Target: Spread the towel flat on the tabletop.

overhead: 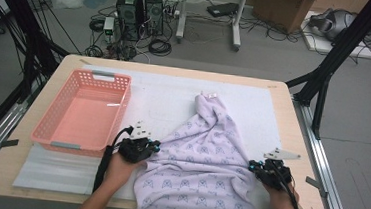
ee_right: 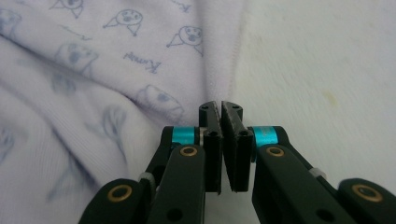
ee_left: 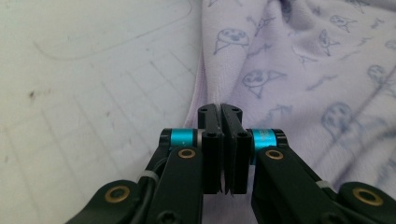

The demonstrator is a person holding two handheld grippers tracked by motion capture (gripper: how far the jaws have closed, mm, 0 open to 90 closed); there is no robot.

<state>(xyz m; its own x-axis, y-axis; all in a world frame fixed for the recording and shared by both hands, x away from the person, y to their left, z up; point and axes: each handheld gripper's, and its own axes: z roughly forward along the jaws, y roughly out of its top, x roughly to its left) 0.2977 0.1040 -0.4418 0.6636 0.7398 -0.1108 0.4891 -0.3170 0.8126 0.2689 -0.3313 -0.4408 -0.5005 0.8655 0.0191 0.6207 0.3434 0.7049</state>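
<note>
One lilac printed garment (overhead: 203, 166) lies on the tabletop (overhead: 292, 128), reaching from the centre toward 6 o'clock. One pink plastic basket (overhead: 51, 124) sits at 9 o'clock. One white mat (overhead: 169, 90) covers the tabletop beneath them. Two tools are at work: the left tool (overhead: 156, 146) at 7 o'clock and the right tool (overhead: 251, 166) at 5 o'clock, each with two black jaws pressed together. Two hands hold them, the left hand (overhead: 118, 169) and the right hand (overhead: 280, 196). Beyond 12 o'clock, on the floor, stand two black computer towers (overhead: 140, 8) and one cardboard box (overhead: 286, 7).
</note>
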